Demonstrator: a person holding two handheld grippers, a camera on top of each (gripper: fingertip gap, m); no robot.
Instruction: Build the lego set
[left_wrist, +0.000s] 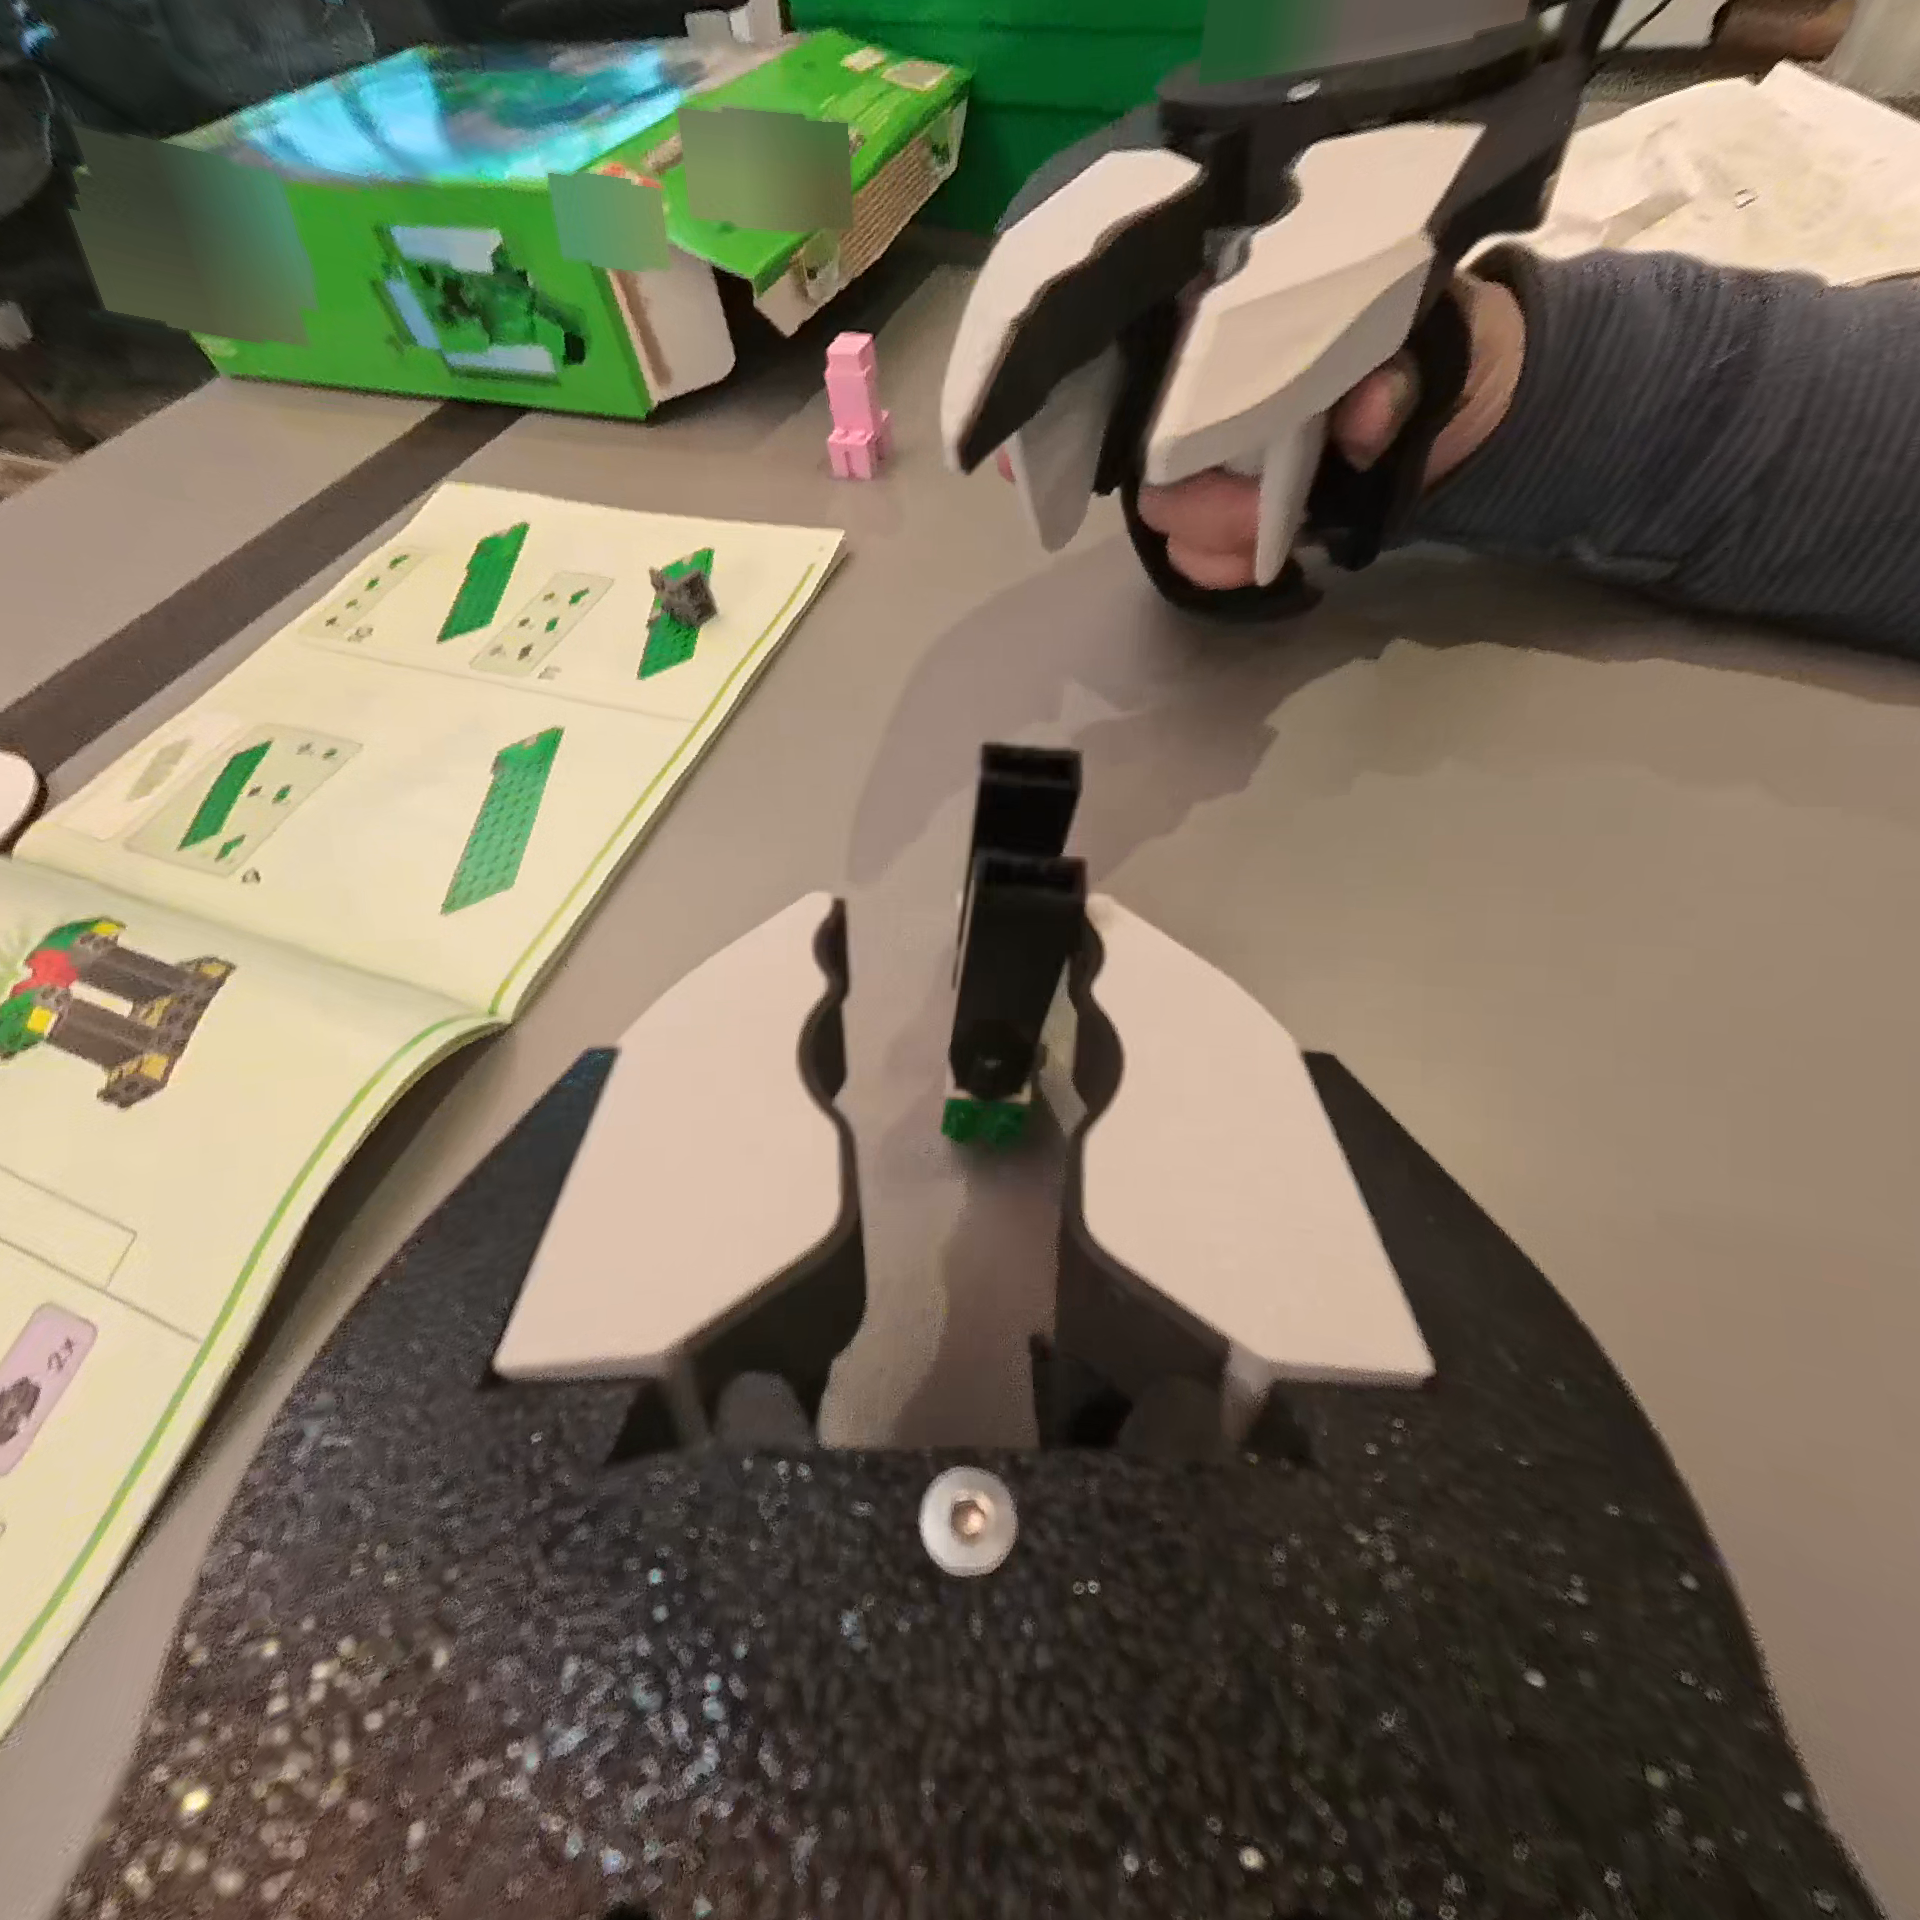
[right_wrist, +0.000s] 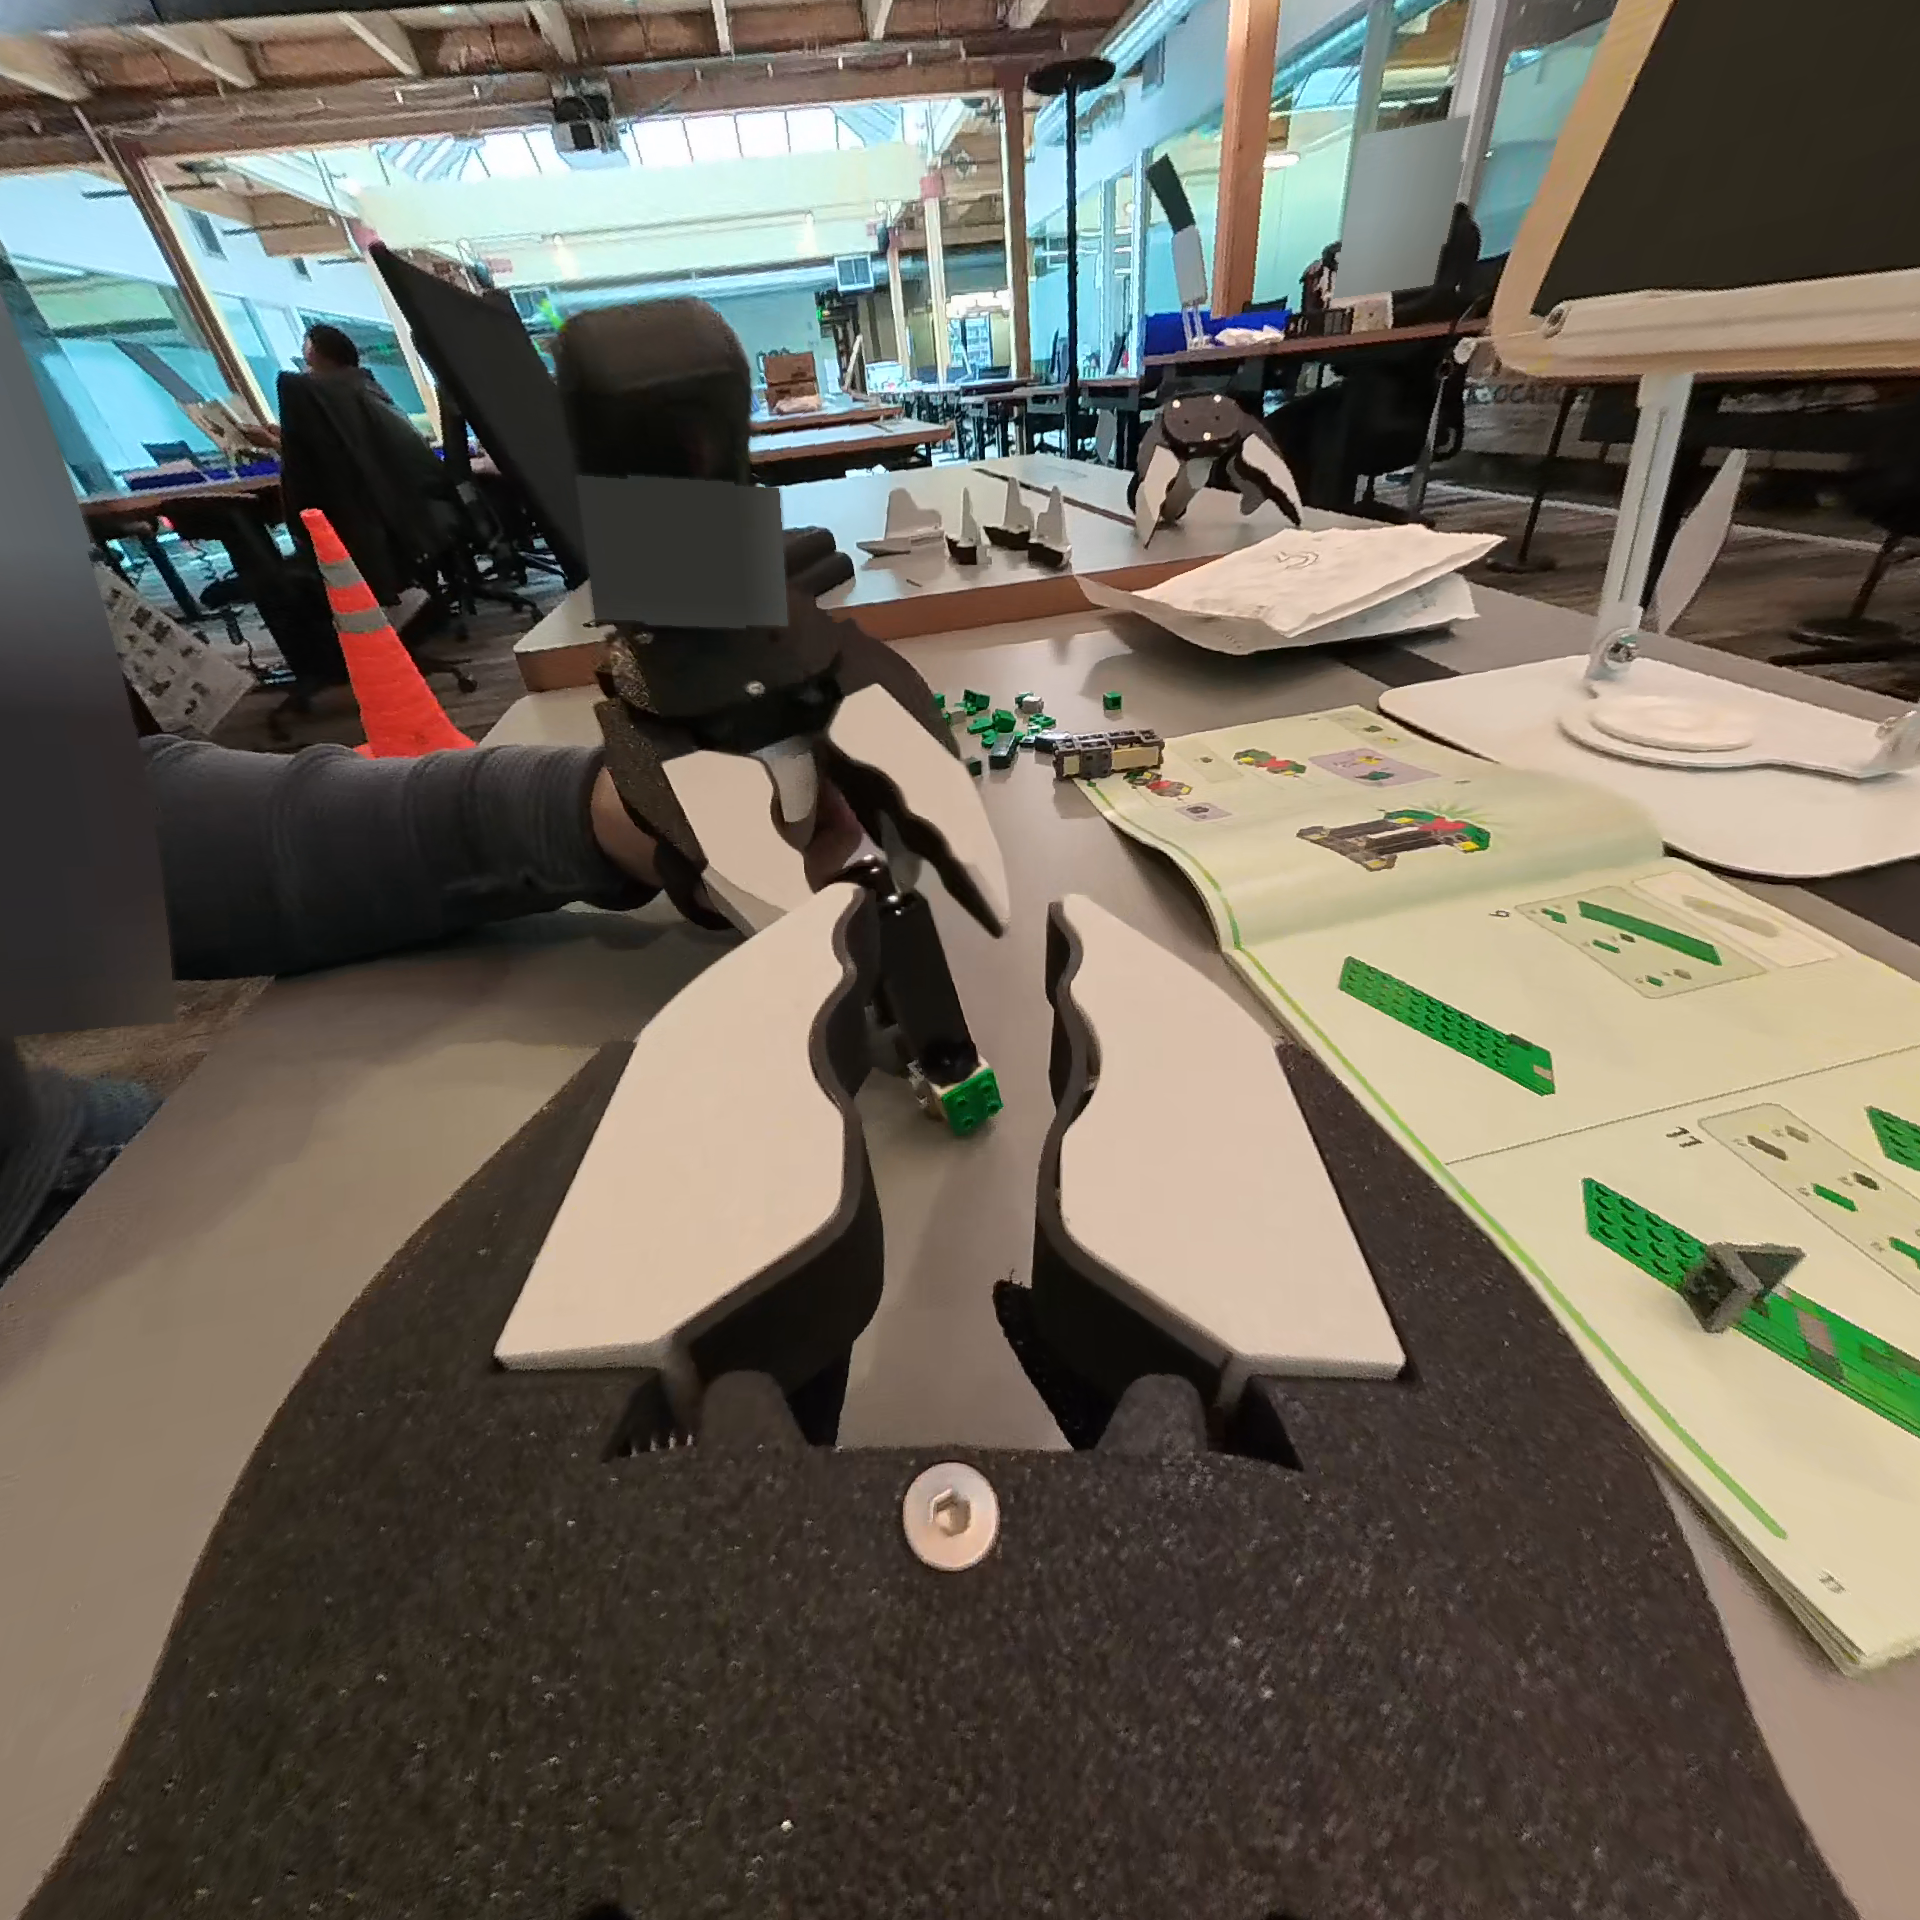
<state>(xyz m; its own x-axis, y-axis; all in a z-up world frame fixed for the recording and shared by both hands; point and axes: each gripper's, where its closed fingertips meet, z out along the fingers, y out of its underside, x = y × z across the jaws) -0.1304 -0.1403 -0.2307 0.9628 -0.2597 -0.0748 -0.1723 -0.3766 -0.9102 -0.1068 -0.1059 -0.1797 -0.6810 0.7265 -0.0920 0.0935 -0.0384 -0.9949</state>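
while the black lego piece (left_wrist: 1013, 966) (green bricks at its base) stands tilted on the grey tabletop (left_wrist: 1455, 935), the left claw (left_wrist: 961, 914) sits apart around it; the right claw (right_wrist: 951, 914) gapes too, holding nothing.

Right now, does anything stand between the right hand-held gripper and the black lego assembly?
Nothing visible does. The black lego assembly sits between the open fingers of the right hand-held gripper, nearer one finger. The left hand-held gripper is at its far end, not in between.
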